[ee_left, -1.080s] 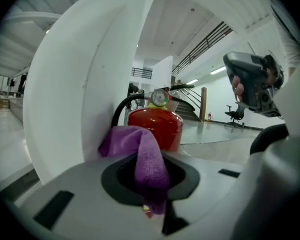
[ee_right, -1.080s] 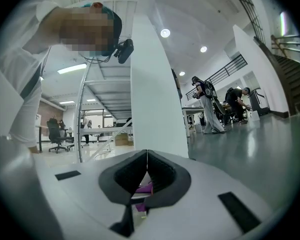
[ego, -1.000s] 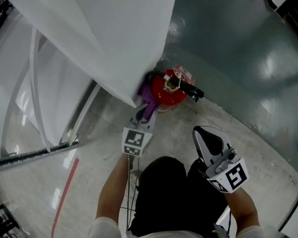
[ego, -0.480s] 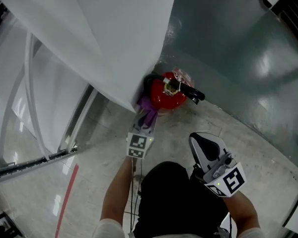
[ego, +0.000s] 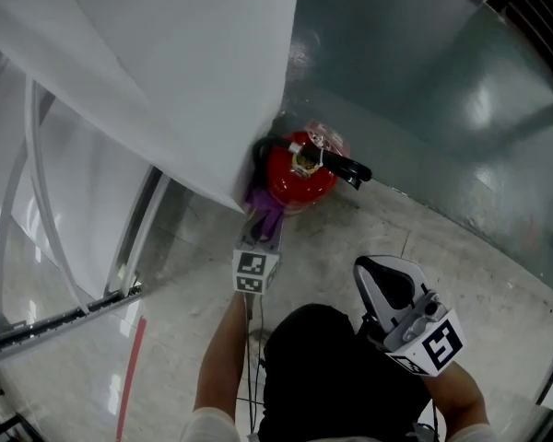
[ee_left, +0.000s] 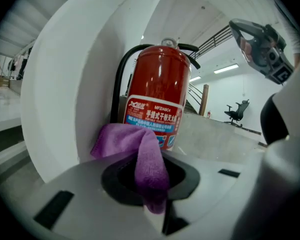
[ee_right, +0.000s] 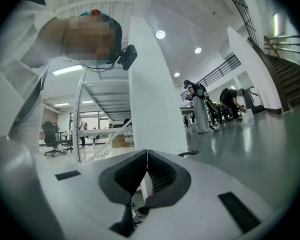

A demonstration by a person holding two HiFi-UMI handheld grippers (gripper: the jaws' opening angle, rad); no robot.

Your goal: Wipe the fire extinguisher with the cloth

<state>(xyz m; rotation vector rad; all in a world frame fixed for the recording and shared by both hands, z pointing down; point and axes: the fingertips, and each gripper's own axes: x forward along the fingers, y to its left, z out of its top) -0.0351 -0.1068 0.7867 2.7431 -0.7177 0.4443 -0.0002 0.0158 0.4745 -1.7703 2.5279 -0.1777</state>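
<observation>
The fire extinguisher (ego: 300, 178) stands upright on the pale floor (ego: 350, 247), in the far corner where a white column (ego: 194, 72) meets a grey-green wall (ego: 415, 81). It is a red cylinder with a black hose (ee_left: 119, 84) curving down its left side and a black lever (ego: 347, 167) sticking out to the right at the top. A white and blue label (ee_left: 152, 121) wraps its lower body. The cylinder is sealed, so nothing of its contents shows.

The left tool (ego: 261, 224) reaches toward the near left side of the extinguisher. Its jaws stand partly closed and pinch a purple cloth (ee_left: 145, 154). One end of the cloth hangs down out of the jaws toward the camera. The bunched far end lies against the lower left of the cylinder and covers the bottom corner of the label.

The right tool (ee_right: 146, 174) is held nearer the person and to the right, well apart from the extinguisher. Its jaws are pressed together with nothing between them. Its own view looks past the white column into an open hall with a shiny floor.

The person's dark-clad legs (ego: 323, 366) fill the near middle of the head view, between the two forearms.
</observation>
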